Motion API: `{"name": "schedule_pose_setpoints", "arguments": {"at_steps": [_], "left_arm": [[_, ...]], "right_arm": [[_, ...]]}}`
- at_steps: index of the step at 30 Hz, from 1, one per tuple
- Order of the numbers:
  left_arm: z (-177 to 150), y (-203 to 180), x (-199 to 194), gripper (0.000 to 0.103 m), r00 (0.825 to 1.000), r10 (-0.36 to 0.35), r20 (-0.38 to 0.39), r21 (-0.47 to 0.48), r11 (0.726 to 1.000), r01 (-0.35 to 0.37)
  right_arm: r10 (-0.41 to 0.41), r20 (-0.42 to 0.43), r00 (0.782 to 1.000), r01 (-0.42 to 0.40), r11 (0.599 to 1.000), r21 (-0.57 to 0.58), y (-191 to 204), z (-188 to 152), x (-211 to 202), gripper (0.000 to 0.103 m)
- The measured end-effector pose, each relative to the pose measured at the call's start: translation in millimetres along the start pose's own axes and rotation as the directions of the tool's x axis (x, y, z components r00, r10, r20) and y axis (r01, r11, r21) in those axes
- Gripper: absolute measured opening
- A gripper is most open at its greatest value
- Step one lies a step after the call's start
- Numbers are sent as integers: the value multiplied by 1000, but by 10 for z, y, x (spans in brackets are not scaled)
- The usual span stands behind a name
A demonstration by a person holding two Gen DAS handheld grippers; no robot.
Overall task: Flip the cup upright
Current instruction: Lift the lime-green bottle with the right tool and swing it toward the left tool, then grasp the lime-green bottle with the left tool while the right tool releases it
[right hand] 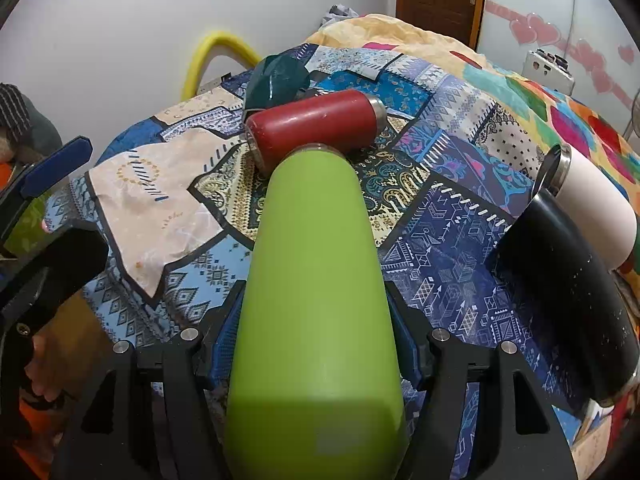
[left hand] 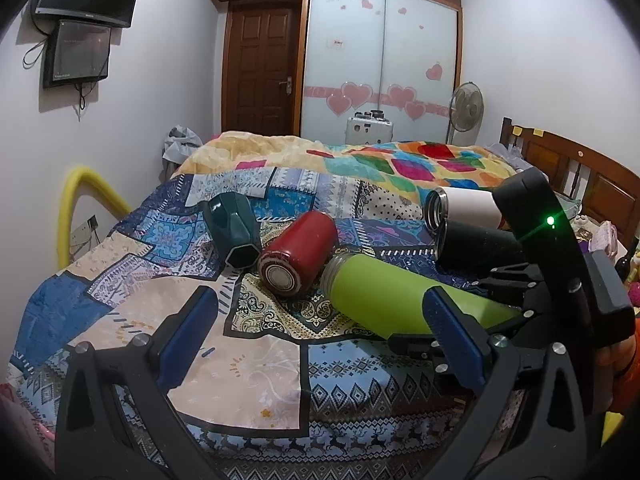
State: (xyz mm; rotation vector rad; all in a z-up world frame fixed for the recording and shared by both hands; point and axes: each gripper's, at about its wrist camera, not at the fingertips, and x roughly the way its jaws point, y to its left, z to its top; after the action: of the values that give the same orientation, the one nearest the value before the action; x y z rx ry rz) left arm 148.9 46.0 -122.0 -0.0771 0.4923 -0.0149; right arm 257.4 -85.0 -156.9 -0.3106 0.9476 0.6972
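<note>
Squarely clamped in the right hand-held gripper [right hand: 316,344], blue pads pressed to both flanks: the green cup [right hand: 312,280], lying on its side on the patchwork bed cover [right hand: 440,272], neck pointing to 12 o'clock and touching the red cup [right hand: 316,124]. Spread wide apart and holding nothing, over the cover at about 7 o'clock of the green cup: the left hand-held gripper [left hand: 320,328]. Also lying on their sides: dark teal cup [left hand: 232,232] at 11 o'clock of the red one, black cup [right hand: 568,304] and white cup [right hand: 592,204] side by side at 3 o'clock.
</note>
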Motion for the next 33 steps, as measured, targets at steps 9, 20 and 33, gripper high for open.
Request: {"name": "schedule_pose_setpoints", "arguments": {"at_steps": [9,20,33], "left_arm": [[42,11,145,103,999,28,-40,-5,1000,-28],[212,-73,346,103,996,18,-87,11,1000,-18],[155,-429,861,103,955,-92,-283,-7,996,94]], "right_arm": [[65,26,998,-66,998,22,-57,-45,-146,62],[-46,174,984,36,998,58,-338,-186,-729,63],[-116,171,978,100,990,99,-700,-478,-515,63]]}}
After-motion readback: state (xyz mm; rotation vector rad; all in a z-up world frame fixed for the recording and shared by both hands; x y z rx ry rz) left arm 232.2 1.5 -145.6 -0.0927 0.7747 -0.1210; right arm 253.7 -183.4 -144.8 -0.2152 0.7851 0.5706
